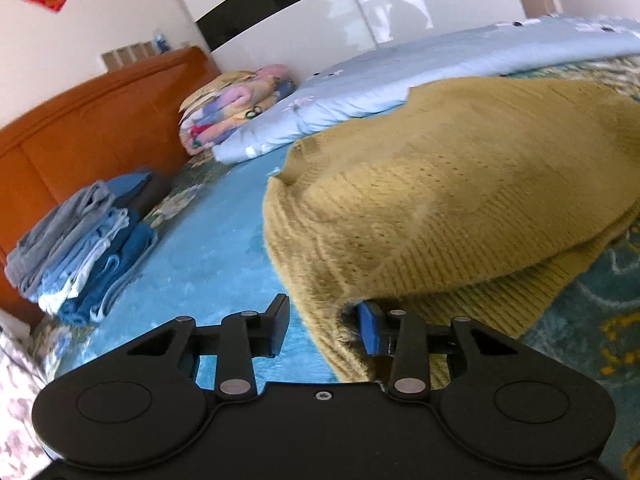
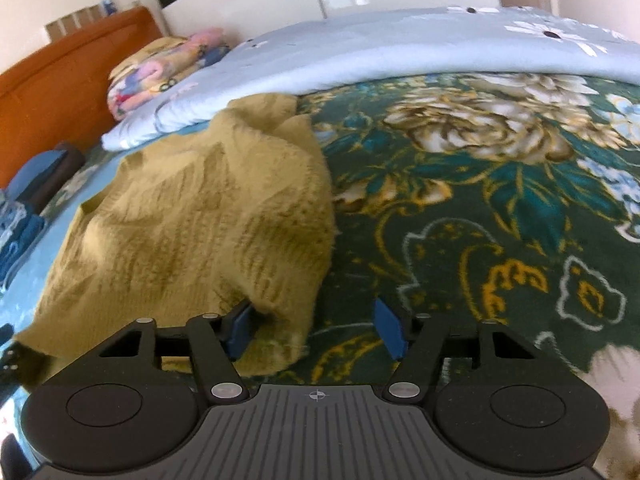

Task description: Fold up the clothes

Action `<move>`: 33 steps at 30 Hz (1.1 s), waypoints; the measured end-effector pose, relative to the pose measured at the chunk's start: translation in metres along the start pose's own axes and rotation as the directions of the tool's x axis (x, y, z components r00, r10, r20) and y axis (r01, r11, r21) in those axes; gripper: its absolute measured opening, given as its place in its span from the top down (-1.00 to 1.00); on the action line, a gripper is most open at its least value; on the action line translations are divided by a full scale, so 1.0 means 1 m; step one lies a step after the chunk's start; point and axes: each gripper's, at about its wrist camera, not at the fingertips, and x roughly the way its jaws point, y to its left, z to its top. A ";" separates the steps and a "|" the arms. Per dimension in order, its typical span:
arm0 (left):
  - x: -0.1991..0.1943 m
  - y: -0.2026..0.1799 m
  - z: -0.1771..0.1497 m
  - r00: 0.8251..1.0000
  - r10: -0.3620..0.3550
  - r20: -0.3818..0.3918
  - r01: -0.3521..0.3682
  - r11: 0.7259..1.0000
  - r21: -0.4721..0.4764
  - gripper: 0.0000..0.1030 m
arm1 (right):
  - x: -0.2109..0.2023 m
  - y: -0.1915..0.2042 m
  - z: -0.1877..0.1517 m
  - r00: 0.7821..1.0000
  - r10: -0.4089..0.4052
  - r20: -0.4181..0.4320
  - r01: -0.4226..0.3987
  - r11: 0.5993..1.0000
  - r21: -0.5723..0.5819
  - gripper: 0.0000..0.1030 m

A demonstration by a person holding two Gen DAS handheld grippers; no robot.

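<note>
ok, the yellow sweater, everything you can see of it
The sweater is mustard-yellow knit, ribbed at its edges, fuzzy. It lies rumpled and partly folded over itself on the floral bedspread, near the light-blue quilt. Both grippers are open at its near edge: the left gripper has a pad under the hem, and the right gripper straddles a corner.

sweater (image 1: 460,184) — coarse ribbed knit, fuzzy | bedspread (image 2: 460,208) — plush, printed pile | headboard (image 1: 80,136) glossy wood | left gripper (image 1: 324,328) matt black plastic, blue pads
</note>
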 end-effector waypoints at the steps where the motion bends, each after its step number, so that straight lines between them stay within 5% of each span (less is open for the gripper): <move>1: 0.002 -0.003 0.000 1.000 -0.006 0.000 0.006 1.000 0.012 0.27 | 0.002 0.001 0.000 1.000 0.001 0.001 -0.001 1.000 -0.005 0.03; 3: 0.004 -0.005 0.001 1.000 -0.014 0.003 0.014 1.000 0.009 0.41 | 0.006 0.002 0.001 1.000 -0.002 -0.010 0.002 1.000 -0.001 0.51; 9: 0.001 0.013 0.007 0.999 0.015 0.033 -0.012 0.996 -0.086 0.79 | 0.009 0.014 0.008 1.000 -0.016 -0.001 0.016 0.999 -0.033 0.80; 18: -0.045 0.066 0.014 0.983 0.128 0.132 -0.079 0.942 -0.325 0.82 | -0.045 0.032 0.029 0.981 -0.050 0.187 0.066 0.995 -0.077 0.84; 27: -0.018 0.067 -0.029 0.998 0.009 -0.061 -0.032 0.917 -0.398 0.74 | -0.015 0.019 -0.009 0.994 -0.101 -0.033 0.098 0.993 -0.066 0.84; 33: -0.017 0.082 -0.036 0.993 -0.115 -0.035 0.084 0.874 -0.478 0.53 | -0.009 0.007 -0.006 0.992 -0.087 -0.094 0.086 0.996 -0.015 0.77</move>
